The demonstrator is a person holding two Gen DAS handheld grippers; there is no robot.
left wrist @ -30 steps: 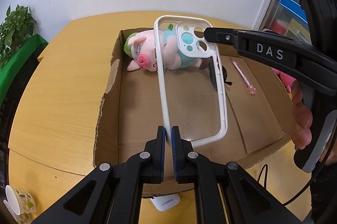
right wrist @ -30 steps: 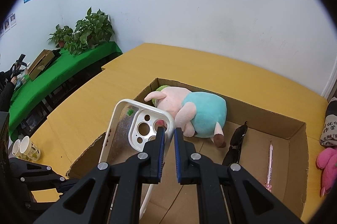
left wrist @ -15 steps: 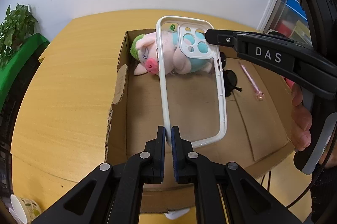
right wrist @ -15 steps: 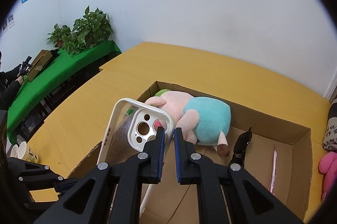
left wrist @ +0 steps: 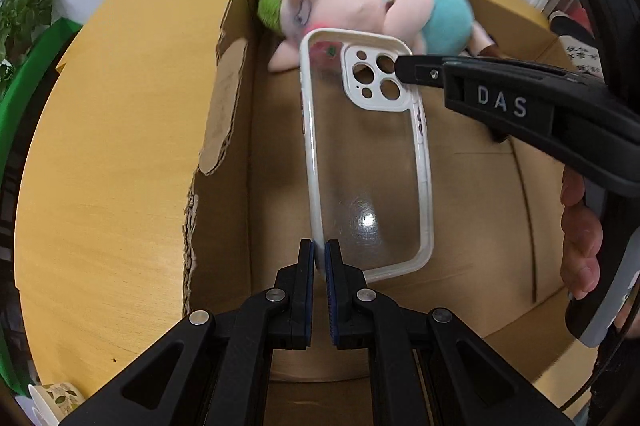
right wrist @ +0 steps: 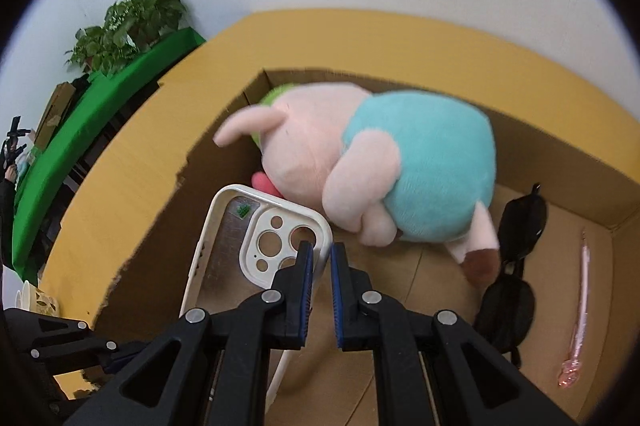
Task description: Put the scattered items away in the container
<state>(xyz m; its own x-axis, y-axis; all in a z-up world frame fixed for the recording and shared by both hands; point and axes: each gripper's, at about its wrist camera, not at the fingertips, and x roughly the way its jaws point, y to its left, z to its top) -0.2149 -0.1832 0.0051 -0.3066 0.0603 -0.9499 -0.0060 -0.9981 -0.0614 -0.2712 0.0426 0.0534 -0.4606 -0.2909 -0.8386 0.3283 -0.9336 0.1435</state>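
Observation:
A clear phone case (left wrist: pixel 366 162) with a white rim hangs low inside the cardboard box (left wrist: pixel 224 98). My left gripper (left wrist: pixel 319 254) is shut on its lower left rim. My right gripper (right wrist: pixel 318 258) is shut on its upper right corner beside the camera cutouts; the case also shows in the right wrist view (right wrist: pixel 240 250). In the left wrist view the right gripper's tip (left wrist: pixel 404 68) meets that corner. A pink plush pig (right wrist: pixel 360 162) in a teal shirt lies at the box's far end, just beyond the case.
Black sunglasses (right wrist: pixel 512 274) and a pink pen (right wrist: pixel 578 310) lie on the box floor to the right. The box stands on a yellow wooden table (left wrist: pixel 100 154). A paper cup (left wrist: pixel 52 400) stands at the table's near left. Potted plants (right wrist: pixel 128 18) stand far left.
Both grippers have carried the phone case forward and down into the box, closer to the plush pig. Both still hold it.

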